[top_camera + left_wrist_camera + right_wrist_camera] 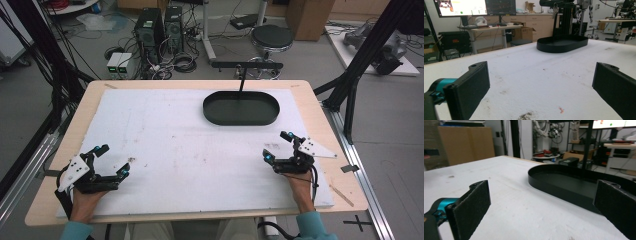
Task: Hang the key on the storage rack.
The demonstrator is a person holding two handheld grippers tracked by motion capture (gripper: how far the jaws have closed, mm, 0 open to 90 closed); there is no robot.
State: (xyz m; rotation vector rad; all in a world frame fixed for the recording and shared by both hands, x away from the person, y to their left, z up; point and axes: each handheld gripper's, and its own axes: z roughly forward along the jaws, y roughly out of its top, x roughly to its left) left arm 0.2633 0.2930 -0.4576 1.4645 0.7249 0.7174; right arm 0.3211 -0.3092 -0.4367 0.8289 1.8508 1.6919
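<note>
A black oval tray (pixel 240 108) lies empty at the far middle of the white table mat (pixel 175 150). My left gripper (pixel 113 160) rests near the front left of the mat, jaws wide apart with nothing between them. My right gripper (pixel 278 145) sits at the front right, also open and empty, pointing toward the tray. In the left gripper view the tray (pixel 562 44) stands far ahead to the right, past my open left gripper (pixel 541 85). In the right gripper view the tray (pixel 574 185) is close, just beyond my open right gripper (pixel 544 207).
A thin black post (pixel 243 75) with a crossbar rises from the tray's far side. Dirty smudges (pixel 525 116) mark the mat near the left gripper. A wooden table edge (pixel 345 165) borders the mat. Computers, cables and a stool (pixel 271 37) stand on the floor behind.
</note>
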